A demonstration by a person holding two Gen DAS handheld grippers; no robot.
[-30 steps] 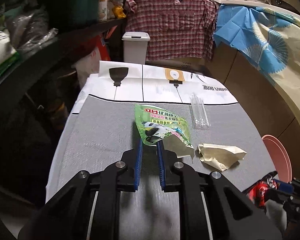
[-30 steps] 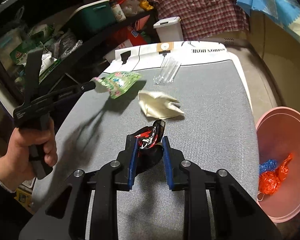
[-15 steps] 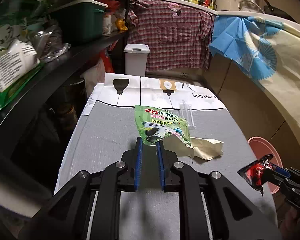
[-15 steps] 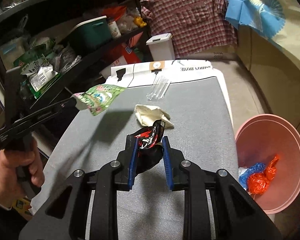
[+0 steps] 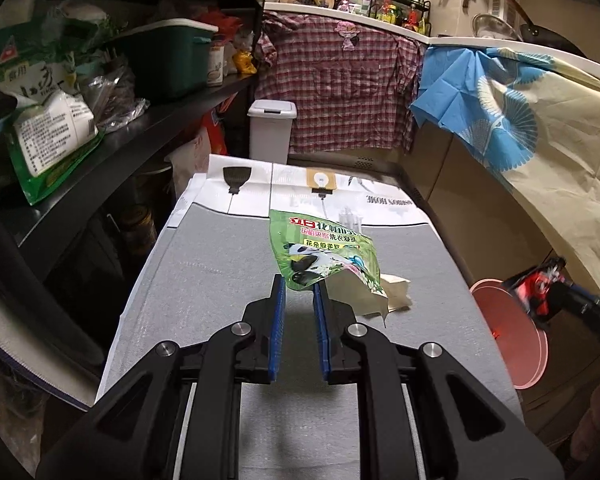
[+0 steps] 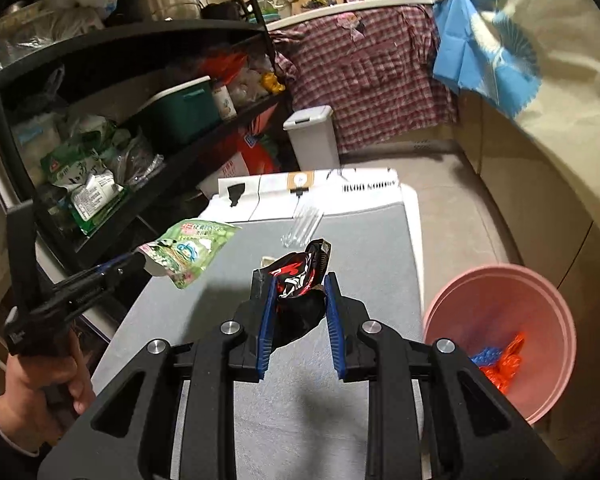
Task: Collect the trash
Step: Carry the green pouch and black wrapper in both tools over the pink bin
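Pinching a green pouch in your left gripper; right gripper clamps a red-black wrapper, both above the grey mat beside the pink bin.

the left tool holds a green pouch by its lower corner, with the two blue pads pressed on it. the pouch is lifted above the grey table and stands up tilted, its printed face toward the camera. behind the pouch, a crumpled cream paper lies on the table. further back some clear plastic tubes lie near the white printed cloth. at the right edge the right tool holds a red and black wrapper above a pink bucket. a white bin stands at the far end, before a checked shirt.
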